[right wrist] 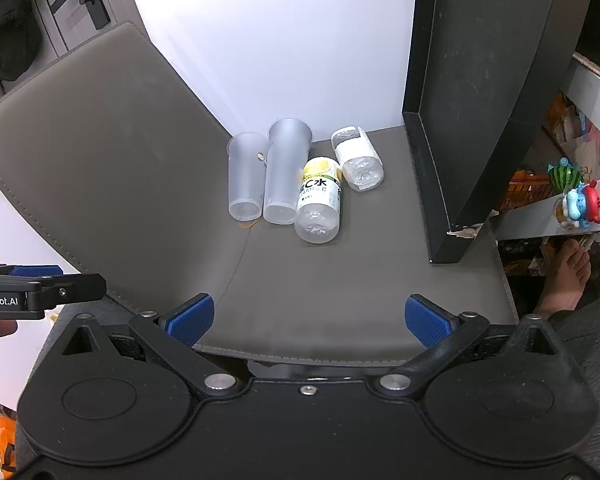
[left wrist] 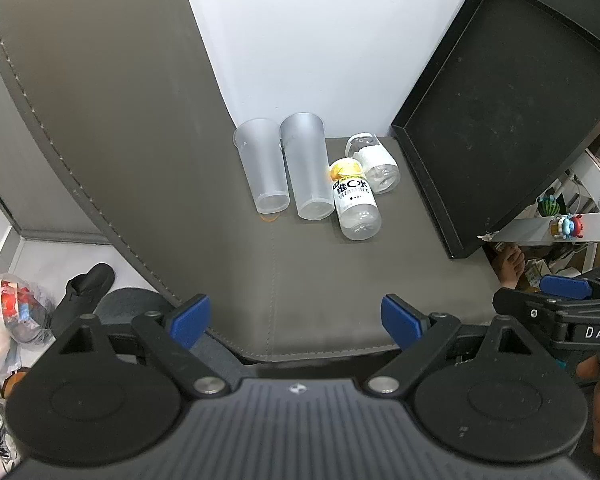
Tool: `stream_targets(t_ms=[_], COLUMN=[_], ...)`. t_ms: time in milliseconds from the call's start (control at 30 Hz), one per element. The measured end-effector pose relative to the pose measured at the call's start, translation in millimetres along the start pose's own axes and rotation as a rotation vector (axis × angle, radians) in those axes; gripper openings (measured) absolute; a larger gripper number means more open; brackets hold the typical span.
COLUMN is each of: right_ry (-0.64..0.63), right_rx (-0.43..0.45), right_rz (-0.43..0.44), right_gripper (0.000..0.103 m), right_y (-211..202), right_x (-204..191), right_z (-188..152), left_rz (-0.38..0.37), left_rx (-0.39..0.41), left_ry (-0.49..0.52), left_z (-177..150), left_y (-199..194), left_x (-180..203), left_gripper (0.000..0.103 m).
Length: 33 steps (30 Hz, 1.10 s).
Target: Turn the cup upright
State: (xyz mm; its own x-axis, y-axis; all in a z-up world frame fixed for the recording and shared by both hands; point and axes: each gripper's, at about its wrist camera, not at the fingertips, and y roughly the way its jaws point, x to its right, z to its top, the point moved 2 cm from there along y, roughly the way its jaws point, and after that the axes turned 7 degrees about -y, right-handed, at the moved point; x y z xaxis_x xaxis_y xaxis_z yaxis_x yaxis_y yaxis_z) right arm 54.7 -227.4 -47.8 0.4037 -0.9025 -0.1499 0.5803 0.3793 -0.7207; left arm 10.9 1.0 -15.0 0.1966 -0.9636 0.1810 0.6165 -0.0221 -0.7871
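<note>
Two frosted plastic cups stand upside down, side by side, on the grey leather surface near the white wall: a shorter left cup (left wrist: pixel 262 164) (right wrist: pixel 244 176) and a taller right cup (left wrist: pixel 308 164) (right wrist: pixel 284 170). My left gripper (left wrist: pixel 296 322) is open and empty, well short of them above the front edge. My right gripper (right wrist: pixel 308 320) is open and empty, also near the front edge. Each gripper shows at the side of the other's view: the right one in the left wrist view (left wrist: pixel 564 292), the left one in the right wrist view (right wrist: pixel 36 280).
A Vitamin C bottle (left wrist: pixel 354 200) (right wrist: pixel 319 200) stands upside down beside the right cup, a white-labelled bottle (left wrist: pixel 374 162) (right wrist: pixel 358 160) behind it. A black tray (left wrist: pixel 500 112) (right wrist: pixel 480 100) leans at the right. A padded grey panel (left wrist: pixel 100 92) rises at the left.
</note>
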Motion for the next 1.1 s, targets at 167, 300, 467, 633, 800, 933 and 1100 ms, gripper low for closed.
stream_targets(t_ms=[167, 300, 467, 633, 800, 933, 1100], right_ry=[0.000, -0.002, -0.011, -0.014, -0.015, -0.018, -0.020], right_rx=[0.001, 0.004, 0.003, 0.004, 0.005, 0.006, 0.005], right_rz=[-0.008, -0.009, -0.010, -0.010, -0.011, -0.011, -0.012], right_gripper=[0.103, 0.103, 0.103, 0.103, 0.103, 0.103, 0.103], right_y=[-0.3, -1.5, -1.5, -1.8, -1.8, -2.2, -2.2], right_x=[-0.1, 1.6, -1.6, -2.4, -2.1, -1.7, -3.4], right_z=[-0.2, -0.4, -0.1, -0.4, -0.6, -0.4, 0.0], left_rz=[0.001, 0.003, 0.002, 0.002, 0.000, 0.001, 0.003], left_rx=[-0.002, -0.003, -0.004, -0.005, -0.004, -0.005, -0.002], left_ry=[0.002, 0.001, 0.002, -0.001, 0.002, 0.002, 0.005], left_z=[-0.8, -1.8, -3.8, -3.6, -3.7, -3.6, -3.2], left_y=[1.0, 1.6, 2.9, 3.3, 3.2, 3.5, 3.0], left_x=[-0.5, -0.9, -1.9, -1.7, -1.7, -1.7, -2.0], left_gripper=[0.091, 0.091, 0.091, 0.091, 0.091, 0.091, 0.091])
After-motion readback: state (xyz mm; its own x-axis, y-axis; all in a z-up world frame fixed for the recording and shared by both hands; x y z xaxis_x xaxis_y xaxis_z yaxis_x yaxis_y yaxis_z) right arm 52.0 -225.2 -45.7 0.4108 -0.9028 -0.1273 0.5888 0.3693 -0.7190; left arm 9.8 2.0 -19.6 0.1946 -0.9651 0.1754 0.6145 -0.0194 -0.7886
